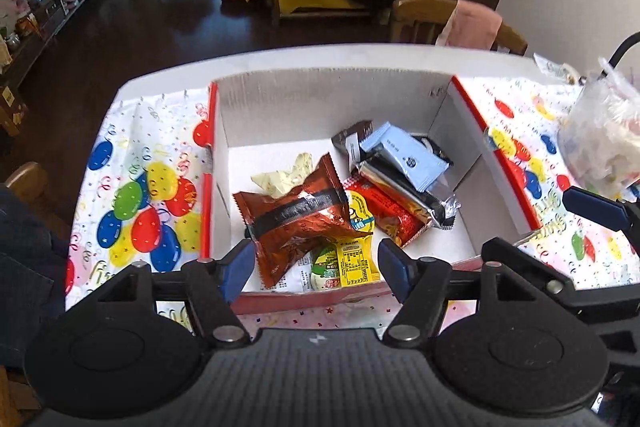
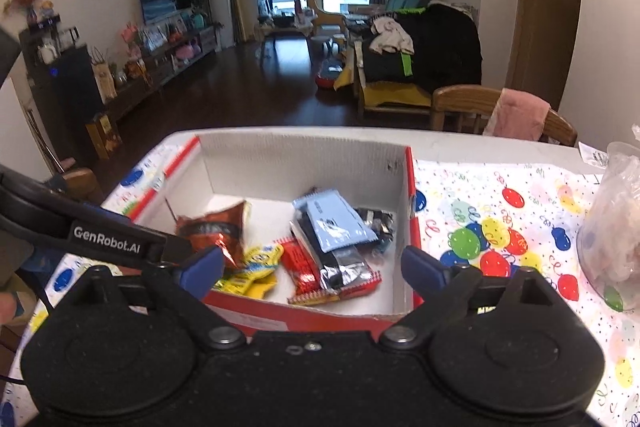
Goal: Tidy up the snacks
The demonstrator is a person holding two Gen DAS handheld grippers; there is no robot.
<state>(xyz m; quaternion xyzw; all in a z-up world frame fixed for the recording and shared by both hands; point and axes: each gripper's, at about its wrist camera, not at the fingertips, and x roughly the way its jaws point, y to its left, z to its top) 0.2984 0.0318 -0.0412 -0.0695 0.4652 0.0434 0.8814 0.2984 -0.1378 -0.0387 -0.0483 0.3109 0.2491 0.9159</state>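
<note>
A red-edged cardboard box [image 1: 256,107] stands on the table and holds several snack packets: a brown foil pack [image 1: 300,219], a yellow pack [image 1: 352,259], a red bar [image 1: 384,211], a light blue packet [image 1: 404,155] and a black-silver bar [image 1: 404,195]. My left gripper [image 1: 316,267] is open and empty above the box's near edge. My right gripper [image 2: 316,267] is open and empty above the same box [image 2: 300,163]; the brown pack [image 2: 220,227], the light blue packet [image 2: 332,223] and the red bar [image 2: 304,267] lie between its fingers.
A balloon-print cloth [image 1: 136,187] covers the table. A clear plastic bag of items [image 1: 600,139] stands at the right, also in the right wrist view [image 2: 612,227]. A wooden chair with a pink cloth [image 2: 516,115] stands behind the table. The left gripper's arm [image 2: 104,239] crosses the right view.
</note>
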